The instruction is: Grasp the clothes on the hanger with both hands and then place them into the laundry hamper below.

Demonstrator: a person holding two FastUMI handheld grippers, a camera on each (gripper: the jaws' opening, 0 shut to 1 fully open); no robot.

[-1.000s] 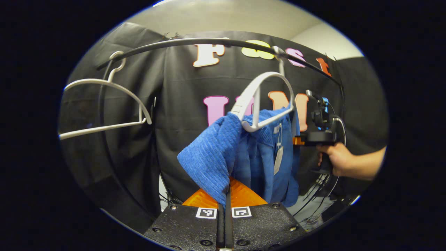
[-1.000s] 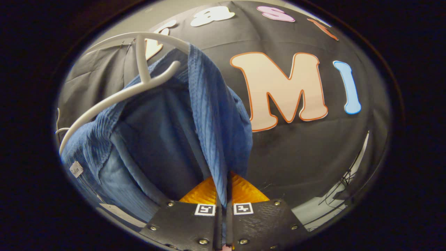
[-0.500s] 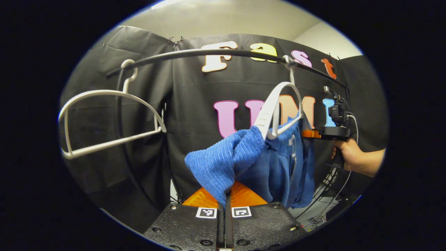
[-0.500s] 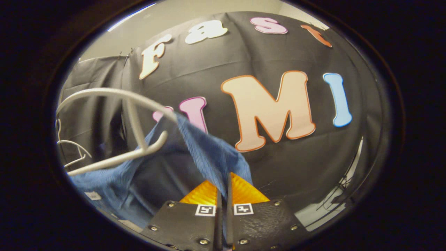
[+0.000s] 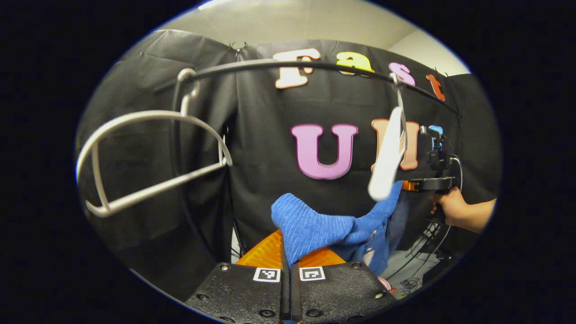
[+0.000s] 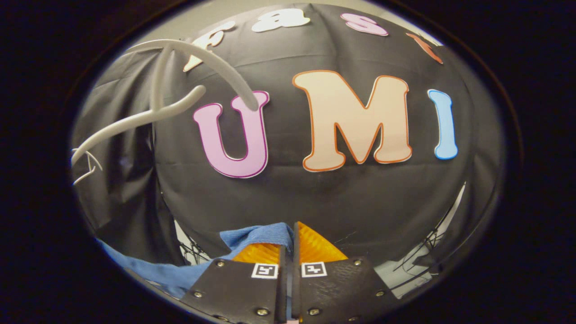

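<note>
Blue garment (image 5: 315, 229) now off hanger (image 5: 387, 157), lower part hidden.

The blue ribbed knit garment (image 5: 315, 227) hangs free below the white hanger (image 5: 387, 157), off it, bunched just ahead of the left fingers (image 5: 282, 288) and stretched sideways to the right fingers (image 6: 280, 288).

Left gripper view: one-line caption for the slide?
Left gripper shut on blue garment, pulled clear of the white hanger.
</note>
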